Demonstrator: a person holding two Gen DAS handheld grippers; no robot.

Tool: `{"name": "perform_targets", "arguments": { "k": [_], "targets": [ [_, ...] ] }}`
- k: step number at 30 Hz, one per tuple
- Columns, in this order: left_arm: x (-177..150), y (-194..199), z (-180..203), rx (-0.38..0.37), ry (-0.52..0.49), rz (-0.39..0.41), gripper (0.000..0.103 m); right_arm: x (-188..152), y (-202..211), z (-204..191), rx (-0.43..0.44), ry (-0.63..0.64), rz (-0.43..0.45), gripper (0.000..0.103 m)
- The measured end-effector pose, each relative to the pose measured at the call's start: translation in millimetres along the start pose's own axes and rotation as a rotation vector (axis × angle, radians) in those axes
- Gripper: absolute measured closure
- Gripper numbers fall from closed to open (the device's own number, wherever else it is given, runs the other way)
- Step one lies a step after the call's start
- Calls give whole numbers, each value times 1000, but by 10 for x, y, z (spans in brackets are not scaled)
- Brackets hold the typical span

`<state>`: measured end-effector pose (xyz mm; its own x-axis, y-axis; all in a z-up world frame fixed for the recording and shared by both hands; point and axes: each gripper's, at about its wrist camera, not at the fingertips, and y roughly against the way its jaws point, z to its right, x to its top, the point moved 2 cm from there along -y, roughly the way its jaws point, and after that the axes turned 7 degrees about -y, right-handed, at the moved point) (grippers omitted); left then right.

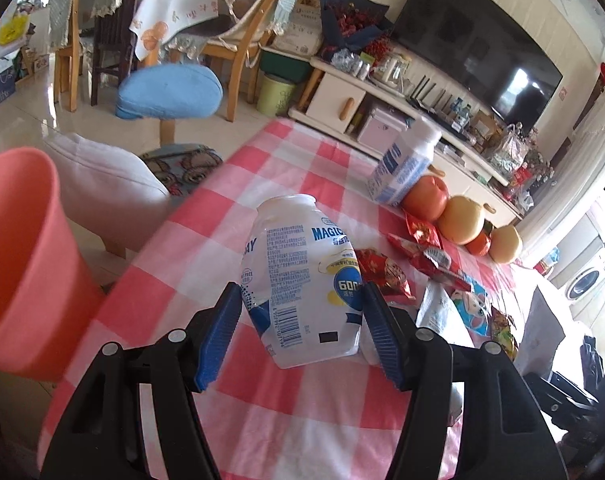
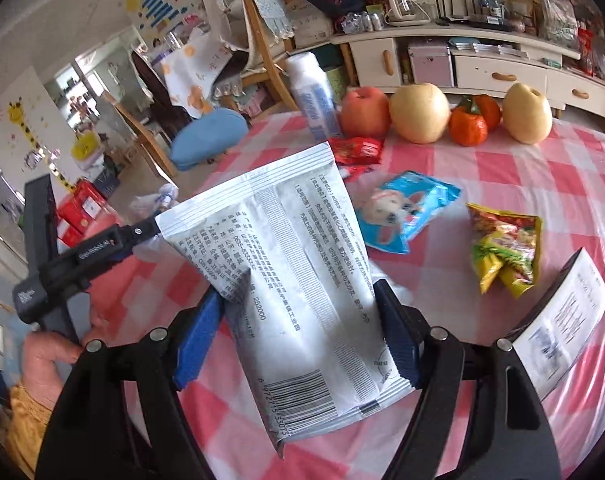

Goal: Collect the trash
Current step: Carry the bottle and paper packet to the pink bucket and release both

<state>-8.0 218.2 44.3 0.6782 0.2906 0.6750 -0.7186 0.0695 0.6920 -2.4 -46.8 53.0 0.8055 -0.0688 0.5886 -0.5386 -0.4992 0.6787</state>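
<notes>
My left gripper [image 1: 300,312] is shut on a white squat plastic bottle [image 1: 302,276] with blue print, held above the pink checked tablecloth [image 1: 206,216]. A coral pink bin [image 1: 22,264] stands at the left, off the table edge. My right gripper [image 2: 298,320] is shut on a white printed pouch [image 2: 290,272], held upright above the cloth. On the table lie a red wrapper [image 2: 358,150], a blue cartoon wrapper [image 2: 402,212] and a yellow-green snack wrapper [image 2: 506,248]. The left gripper shows in the right wrist view [image 2: 82,256] at the left.
An apple [image 2: 364,110], two pears [image 2: 420,112] and tangerines [image 2: 468,124] sit in a row at the far side with an upright white bottle [image 2: 314,92]. A black-edged printed card [image 2: 562,320] lies at the right. Chairs, a blue stool [image 1: 170,92] and a TV cabinet stand beyond.
</notes>
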Motion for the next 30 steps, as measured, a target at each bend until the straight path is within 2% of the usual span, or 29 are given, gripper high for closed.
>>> {"name": "perform_targets", "arguments": {
  "k": [6,13,17,23,30],
  "targets": [
    [79,249,-335,33,52,55,40,38,39,-421,59,17,8,28],
    [187,552,-893,94,148,123,40,55,-96,-1191,141,86,-7,28],
    [235,691,-1247,140,212,151,40,113,-339,-1730,209,115,-36,27],
    [273,881,-1894,252,313,173,40,187,-792,-2524,254,200,-88,27],
    [228,1096,-2698,328,470,188,40,170,-1369,-3130,304,249,-159,27]
  ]
}}
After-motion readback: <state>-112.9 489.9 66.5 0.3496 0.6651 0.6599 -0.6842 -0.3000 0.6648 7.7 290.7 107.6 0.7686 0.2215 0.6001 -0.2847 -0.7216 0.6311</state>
